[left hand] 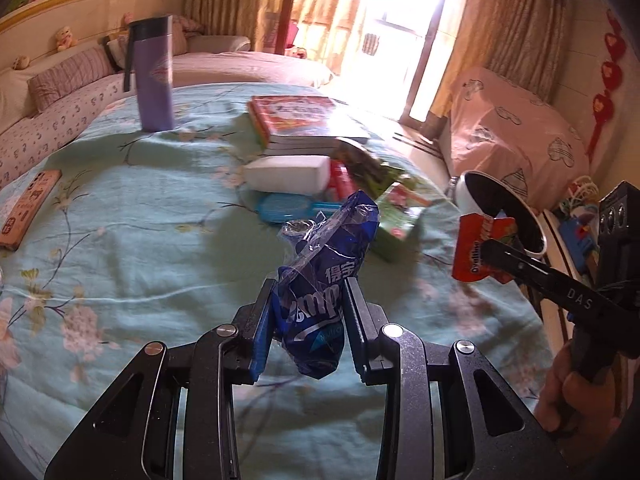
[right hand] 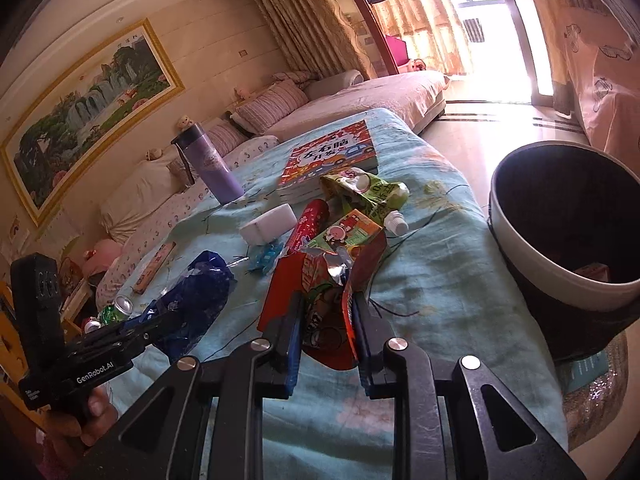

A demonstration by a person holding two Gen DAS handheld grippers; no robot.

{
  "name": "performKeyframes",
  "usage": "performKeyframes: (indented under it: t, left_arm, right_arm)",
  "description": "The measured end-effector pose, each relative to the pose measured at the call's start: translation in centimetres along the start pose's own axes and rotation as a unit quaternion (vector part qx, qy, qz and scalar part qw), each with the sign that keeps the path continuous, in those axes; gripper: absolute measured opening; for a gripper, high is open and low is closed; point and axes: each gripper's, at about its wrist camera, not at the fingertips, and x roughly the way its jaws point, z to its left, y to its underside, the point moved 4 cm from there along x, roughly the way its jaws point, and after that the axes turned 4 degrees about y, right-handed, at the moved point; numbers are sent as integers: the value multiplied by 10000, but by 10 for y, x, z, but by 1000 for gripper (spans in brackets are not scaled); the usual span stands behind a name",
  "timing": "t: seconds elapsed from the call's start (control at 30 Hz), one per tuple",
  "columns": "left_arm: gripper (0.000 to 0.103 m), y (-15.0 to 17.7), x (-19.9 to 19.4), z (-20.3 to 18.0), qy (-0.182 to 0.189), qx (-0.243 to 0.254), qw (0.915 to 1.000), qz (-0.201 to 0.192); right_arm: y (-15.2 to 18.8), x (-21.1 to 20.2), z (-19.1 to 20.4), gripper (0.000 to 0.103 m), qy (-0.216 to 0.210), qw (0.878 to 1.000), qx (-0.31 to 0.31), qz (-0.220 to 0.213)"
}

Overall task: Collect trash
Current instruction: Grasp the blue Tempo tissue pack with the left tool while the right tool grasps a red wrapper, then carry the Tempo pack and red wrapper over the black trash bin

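Both grippers were pinching trash: the left gripper (left hand: 308,312) clamped a crumpled blue plastic wrapper (left hand: 326,276), the right gripper (right hand: 326,320) a torn red foil snack packet (right hand: 320,300). Both hung lifted off the teal floral bedspread (left hand: 160,240), presumably headed for the dark round white-rimmed bin (right hand: 568,240) just beside the bed.

This is a home living room. A long sofa (right hand: 384,96) with striped cushions (right hand: 276,102) runs along the far wall, small plush toys (left hand: 66,38) sit on its back, and a gold-framed landscape painting (right hand: 86,108) hangs above. Patterned curtains (right hand: 308,36) frame a bright balcony door (left hand: 400,28). Red knot ornaments (left hand: 610,76) hang on the right wall. A floral teal cloth (left hand: 140,248) covers the desk, with children's books (right hand: 332,158) on it.
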Motion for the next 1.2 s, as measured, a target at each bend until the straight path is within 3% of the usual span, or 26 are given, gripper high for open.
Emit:
performKeyframes:
  t: [0.43,1.2]
  left_arm:
    - [31,0,10,-82,281,634,9976,71]
    - [31,-14,29,-148,456,1118,9926,136]
  right_arm:
    - [6,-51,-49,23,424,9983,252,-308]
    - [-1,-88,-106,23,681,9940,587,-625]
